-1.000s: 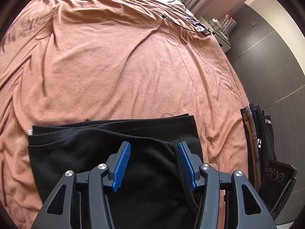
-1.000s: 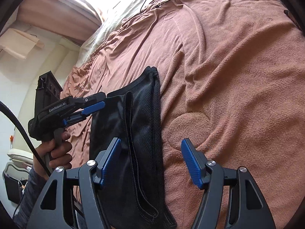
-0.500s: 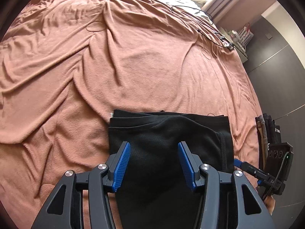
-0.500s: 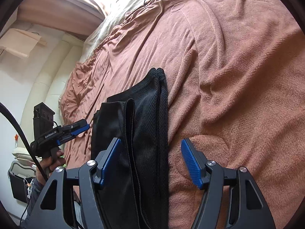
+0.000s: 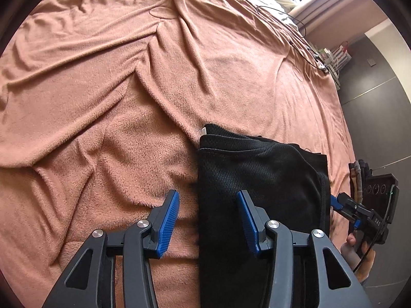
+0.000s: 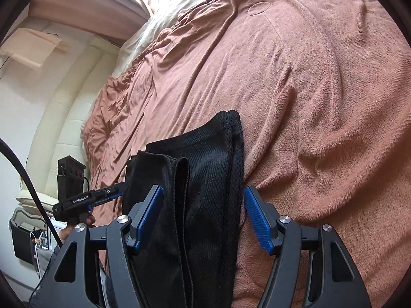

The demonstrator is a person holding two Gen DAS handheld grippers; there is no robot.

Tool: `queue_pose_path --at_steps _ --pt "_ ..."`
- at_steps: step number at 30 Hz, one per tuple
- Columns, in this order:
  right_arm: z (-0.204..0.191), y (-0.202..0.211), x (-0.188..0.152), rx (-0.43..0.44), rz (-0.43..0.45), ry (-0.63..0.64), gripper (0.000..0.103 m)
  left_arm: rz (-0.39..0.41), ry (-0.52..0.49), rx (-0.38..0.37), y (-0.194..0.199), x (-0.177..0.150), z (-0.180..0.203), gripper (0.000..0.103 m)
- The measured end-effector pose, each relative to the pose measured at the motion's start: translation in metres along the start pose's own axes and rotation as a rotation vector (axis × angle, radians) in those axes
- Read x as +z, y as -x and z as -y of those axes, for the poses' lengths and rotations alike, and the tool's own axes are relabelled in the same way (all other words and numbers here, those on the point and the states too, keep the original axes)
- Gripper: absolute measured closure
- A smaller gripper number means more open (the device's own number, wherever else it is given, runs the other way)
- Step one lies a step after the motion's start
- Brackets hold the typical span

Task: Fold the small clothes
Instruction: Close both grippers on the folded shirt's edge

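Observation:
A black mesh garment [image 5: 259,177] lies folded into a narrow stack on the pink blanket [image 5: 128,89]. My left gripper [image 5: 208,215] is open over the garment's left edge, holding nothing. In the right wrist view the same garment [image 6: 205,174] runs between the open pads of my right gripper [image 6: 203,215], which straddles its right side without closing. The left gripper also shows in the right wrist view [image 6: 102,195], beside the garment's far side. The right gripper shows in the left wrist view [image 5: 346,210].
The pink blanket [image 6: 308,77] covers the whole bed in wrinkles. A black cable [image 5: 295,23] lies at the bed's far end. Dark folded items [image 5: 358,177] hang at the bed's right edge. A padded cream headboard [image 6: 64,97] stands at left.
The left gripper has shifted left, from over the garment's middle to its left edge. The right gripper has moved in over the garment's right side. Both stayed open.

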State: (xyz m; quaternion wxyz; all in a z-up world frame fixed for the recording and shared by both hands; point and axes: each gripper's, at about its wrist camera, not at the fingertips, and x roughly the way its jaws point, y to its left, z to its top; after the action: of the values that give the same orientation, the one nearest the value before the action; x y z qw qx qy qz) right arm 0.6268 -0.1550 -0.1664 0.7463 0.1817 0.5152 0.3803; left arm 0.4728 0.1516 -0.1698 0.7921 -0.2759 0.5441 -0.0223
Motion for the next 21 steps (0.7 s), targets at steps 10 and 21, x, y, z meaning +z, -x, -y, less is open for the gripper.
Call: queue_pose_path --at_steps 10,21 --pt "0.006 -0.022 0.021 0.121 -0.081 -0.013 0.039 -0.025 0.008 -0.078 -0.015 0.005 -0.003 0.067" --pt "0.001 -0.045 0.034 0.134 -0.119 0.058 0.057 -0.010 0.018 -0.128 -0.028 0.020 0.001 0.067"
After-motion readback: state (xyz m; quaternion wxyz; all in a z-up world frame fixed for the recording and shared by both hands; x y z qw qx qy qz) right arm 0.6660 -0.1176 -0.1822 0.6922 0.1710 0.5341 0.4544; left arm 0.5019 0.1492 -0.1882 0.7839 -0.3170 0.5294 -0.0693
